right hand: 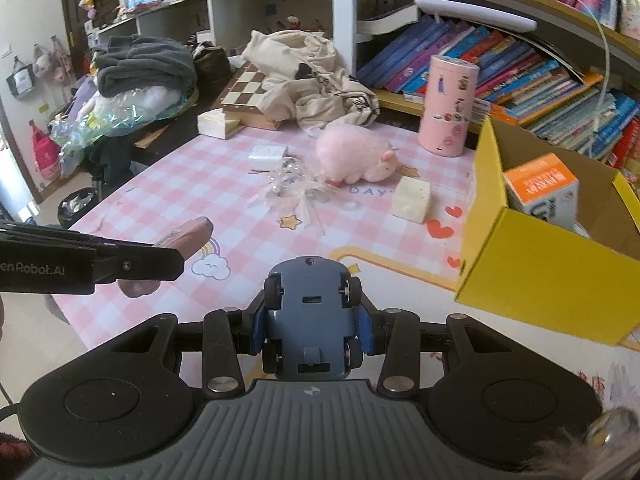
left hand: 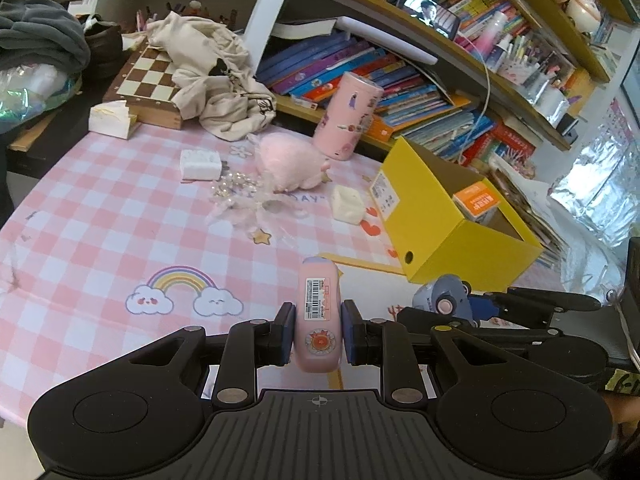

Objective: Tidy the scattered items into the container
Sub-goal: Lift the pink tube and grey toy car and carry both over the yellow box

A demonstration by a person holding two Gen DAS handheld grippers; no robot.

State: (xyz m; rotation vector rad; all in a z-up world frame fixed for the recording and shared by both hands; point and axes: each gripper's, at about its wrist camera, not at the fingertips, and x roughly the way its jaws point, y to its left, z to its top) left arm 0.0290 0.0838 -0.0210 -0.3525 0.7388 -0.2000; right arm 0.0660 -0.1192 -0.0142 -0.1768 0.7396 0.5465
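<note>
The left claw [left hand: 318,332] is clamped on a pink case [left hand: 319,312] with a barcode label, held above the near edge of the pink checked tabletop [left hand: 100,216]. Farther in, toward the middle, lie a white block [left hand: 200,164], a beaded ribbon bundle [left hand: 248,200], a pink plush [left hand: 290,162] and a cream cube [left hand: 348,204]. The right claw [right hand: 312,328] grips a blue toy car [right hand: 310,316], wheels up, just beside the yellow box [right hand: 540,276] at the tabletop's right edge, which holds an orange carton [right hand: 540,188].
</note>
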